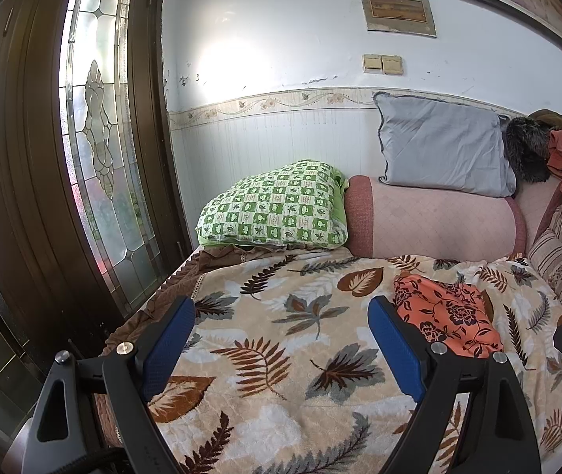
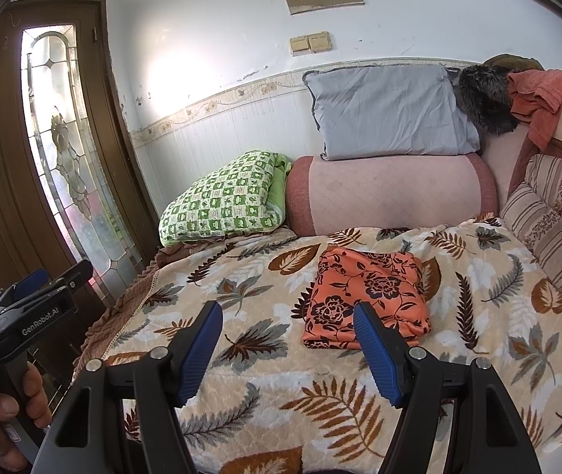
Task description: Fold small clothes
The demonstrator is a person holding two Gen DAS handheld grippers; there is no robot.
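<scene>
An orange garment with dark flowers (image 2: pixel 367 296) lies folded into a flat square on the leaf-patterned blanket (image 2: pixel 265 359). It also shows in the left wrist view (image 1: pixel 444 314), right of centre. My right gripper (image 2: pixel 286 326) is open and empty, held above the blanket just in front of the garment. My left gripper (image 1: pixel 281 324) is open and empty, above the blanket to the left of the garment. The left gripper also shows at the left edge of the right wrist view (image 2: pixel 40 288), held in a hand.
A green checked pillow (image 1: pixel 277 207), a pink bolster (image 1: pixel 435 219) and a grey pillow (image 1: pixel 442 146) lie at the head of the bed. A striped cushion (image 2: pixel 549 213) lines the right side. A wooden door with glass (image 1: pixel 99 138) stands left of the bed.
</scene>
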